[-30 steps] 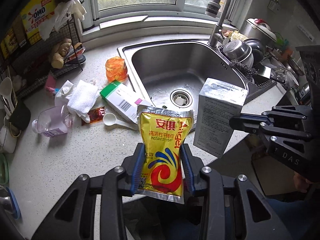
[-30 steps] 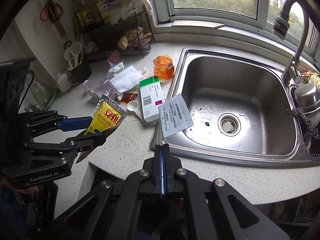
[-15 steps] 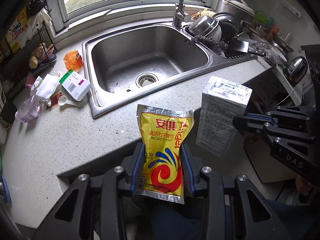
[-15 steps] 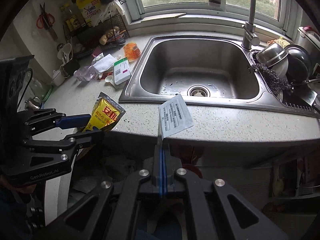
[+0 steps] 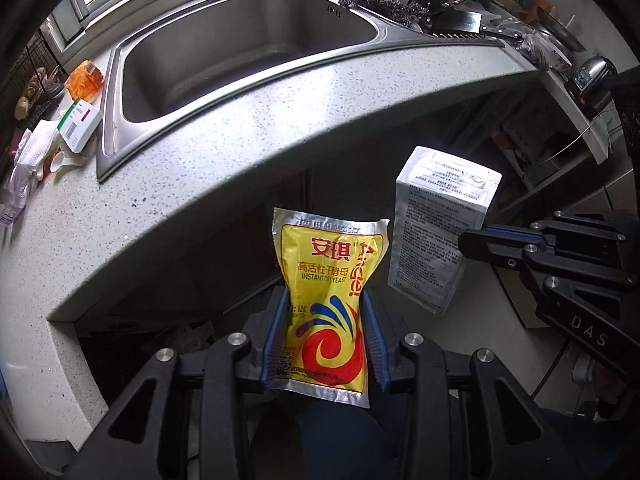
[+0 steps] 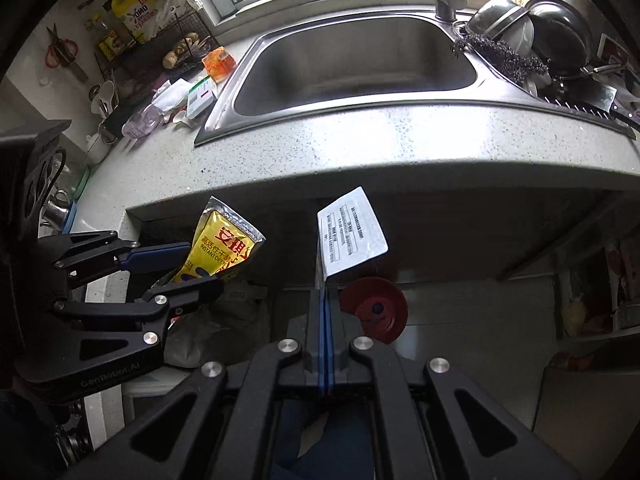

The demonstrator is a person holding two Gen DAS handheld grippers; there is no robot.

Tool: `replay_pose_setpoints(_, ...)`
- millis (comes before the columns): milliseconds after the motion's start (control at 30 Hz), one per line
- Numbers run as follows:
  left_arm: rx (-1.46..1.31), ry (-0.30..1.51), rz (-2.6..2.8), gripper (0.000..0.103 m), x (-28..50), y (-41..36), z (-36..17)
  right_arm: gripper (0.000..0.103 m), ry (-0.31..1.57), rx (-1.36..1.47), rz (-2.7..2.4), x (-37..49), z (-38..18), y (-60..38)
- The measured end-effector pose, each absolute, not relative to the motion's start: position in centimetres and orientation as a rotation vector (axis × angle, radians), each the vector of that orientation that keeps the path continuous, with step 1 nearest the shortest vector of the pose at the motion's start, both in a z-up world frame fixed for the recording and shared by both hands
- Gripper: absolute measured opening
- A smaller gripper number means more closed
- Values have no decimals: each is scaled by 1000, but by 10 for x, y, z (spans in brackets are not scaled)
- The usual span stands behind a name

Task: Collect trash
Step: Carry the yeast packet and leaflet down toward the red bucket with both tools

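Both grippers are now hanging below and in front of the countertop [image 5: 248, 128], whereas a second ago they were hovering over it beside the sink [image 5: 240, 40]. The left gripper [image 5: 325, 320] is pinching the yellow yeast packet [image 5: 328, 300] across its lower half, and the packet's long axis is standing upright out of the fingers. The right gripper [image 6: 324, 320] is closing flat on the bottom edge of the white sachet [image 6: 352, 236], which is rising and tilting rightward above the fingertips. The two pieces are riding side by side, near each other but not touching, the yellow one to the left. Under the counter lip, crumpled bags [image 6: 224, 320] are lying just beneath the left gripper, so that hand is probably nearer a drop spot; I cannot make out an actual bin. More trash, including a green-and-white box [image 5: 78, 126], is waiting on the counter. Room below looks open, with the counter edge overhead.
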State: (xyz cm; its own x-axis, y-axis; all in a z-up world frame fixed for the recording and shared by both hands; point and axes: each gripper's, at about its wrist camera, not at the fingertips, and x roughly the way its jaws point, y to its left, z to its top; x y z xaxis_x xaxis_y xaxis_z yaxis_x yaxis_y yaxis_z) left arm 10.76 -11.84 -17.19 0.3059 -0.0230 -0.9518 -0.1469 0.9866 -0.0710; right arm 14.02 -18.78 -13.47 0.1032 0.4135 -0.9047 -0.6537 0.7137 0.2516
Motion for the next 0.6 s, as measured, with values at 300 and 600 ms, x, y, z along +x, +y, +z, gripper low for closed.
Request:
replay_pose_setpoints(300,-243,1324,81,35,118,-113,-276,0,1296,-282,763,142,-226,-177)
replay_pose_setpoints(600,-300,1368,129,35,112,-102,-392,0,1321,-349,728,152,-335,-161)
